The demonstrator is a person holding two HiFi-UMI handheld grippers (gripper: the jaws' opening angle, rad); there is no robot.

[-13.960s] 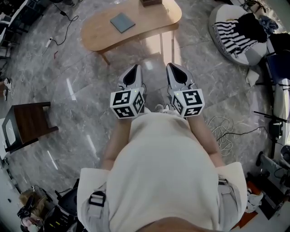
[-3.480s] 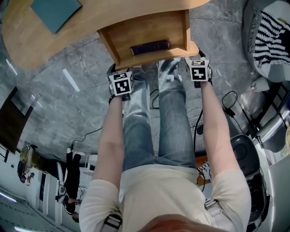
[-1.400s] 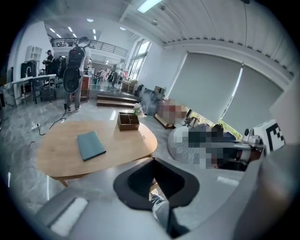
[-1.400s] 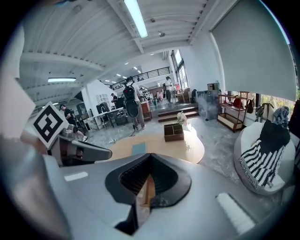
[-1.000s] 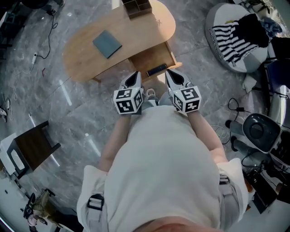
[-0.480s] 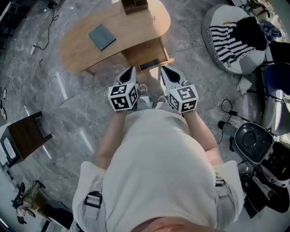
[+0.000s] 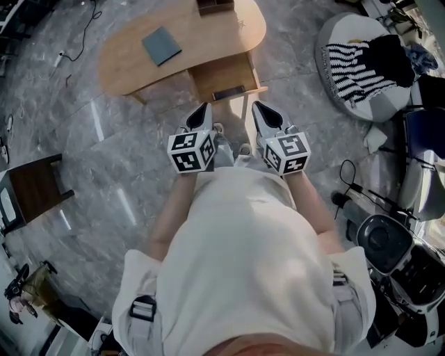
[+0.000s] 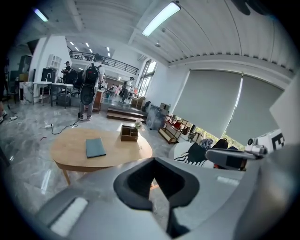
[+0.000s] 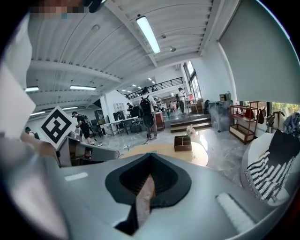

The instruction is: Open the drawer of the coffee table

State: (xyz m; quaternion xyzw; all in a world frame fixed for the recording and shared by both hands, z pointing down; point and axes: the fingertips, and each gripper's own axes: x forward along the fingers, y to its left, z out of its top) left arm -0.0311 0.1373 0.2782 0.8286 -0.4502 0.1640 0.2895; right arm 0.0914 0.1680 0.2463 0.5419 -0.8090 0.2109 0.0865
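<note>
While the person stands upright a step back from the furniture, the head view yields this list: one pale, rounded wooden coffee table [image 7: 132, 52]. Its shallow wooden drawer [image 7: 222, 78] is drawn out toward the person and holds a slim dark oblong item [image 7: 228, 92]. One flat blue-grey book [image 7: 161, 46] lies on the tabletop and one small dark wooden compartment box [image 7: 215, 5] at its far edge. One round pale beanbag [image 7: 327, 62] draped with striped cloth sits off to the right, and one dark wooden stool [image 7: 31, 189] to the left. The left gripper [image 7: 203, 106] and right gripper [image 7: 257, 105] are held side by side at waist height. Their tips point toward the drawer yet stay well apart from it. That is probably a rest posture, since the drawer already stands out and the task looks done. Left gripper view: the jaws meet at their tips with nothing between them; table, book and box lie beyond. Right gripper view: the jaws are likewise pressed together and empty, with the table's far end and the box showing over them. Against the earlier pictures: fourteen seconds ago the drawer was shut, out of sight under the tabletop. Three and a half seconds ago both grippers were at its front corners. Half a second ago the stance was much the same.
</note>
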